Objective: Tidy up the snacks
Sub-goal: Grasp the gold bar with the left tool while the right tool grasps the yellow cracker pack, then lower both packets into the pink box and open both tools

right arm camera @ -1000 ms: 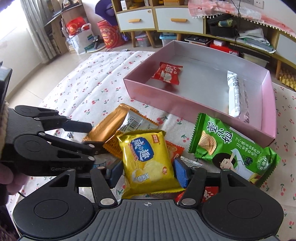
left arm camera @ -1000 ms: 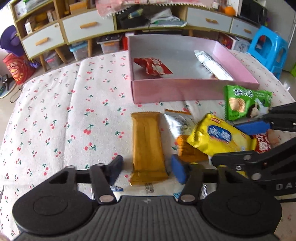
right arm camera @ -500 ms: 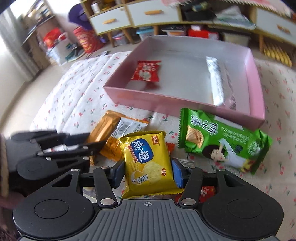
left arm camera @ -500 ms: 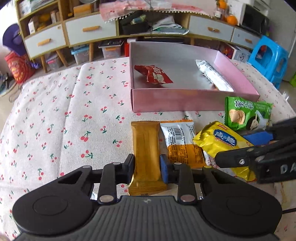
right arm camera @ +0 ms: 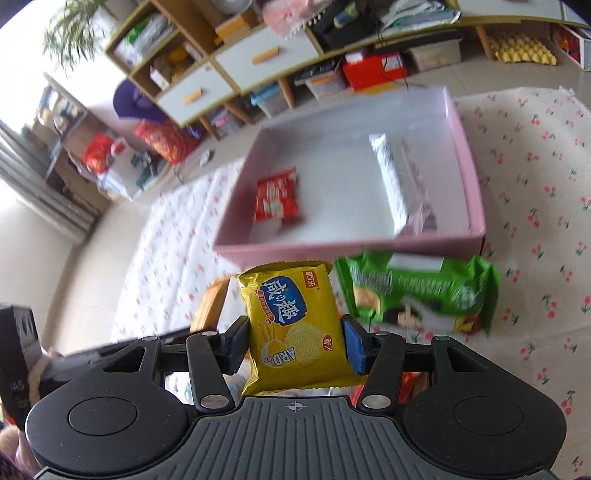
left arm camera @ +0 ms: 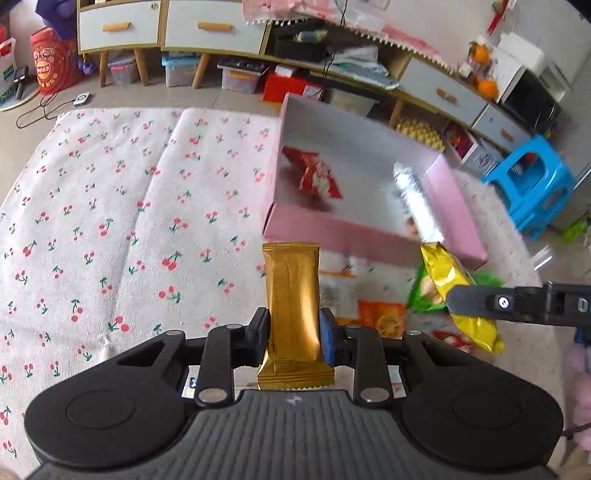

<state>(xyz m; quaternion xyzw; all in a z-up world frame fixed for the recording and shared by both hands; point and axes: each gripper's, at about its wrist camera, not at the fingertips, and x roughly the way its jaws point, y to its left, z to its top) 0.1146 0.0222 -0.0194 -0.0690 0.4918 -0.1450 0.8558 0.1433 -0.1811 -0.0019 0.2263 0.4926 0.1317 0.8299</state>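
My left gripper (left arm camera: 293, 334) is shut on a gold snack bar (left arm camera: 291, 295) and holds it above the cherry-print cloth, short of the pink box (left arm camera: 369, 236). My right gripper (right arm camera: 295, 345) is shut on a yellow cracker packet (right arm camera: 293, 325), lifted in front of the pink box (right arm camera: 332, 251). The same packet (left arm camera: 454, 291) shows at the right of the left wrist view. In the box lie a red packet (right arm camera: 275, 201) and a silver packet (right arm camera: 391, 184).
A green chips bag (right arm camera: 417, 291) lies on the cloth just before the box. An orange packet (left arm camera: 380, 319) lies to the right of my left gripper. A blue stool (left arm camera: 532, 188) stands to the right. Drawers and shelves (left arm camera: 147, 26) line the back.
Both grippers closed on their snacks and lifted them off the cloth. Both views have risen and tilted toward the pink box.
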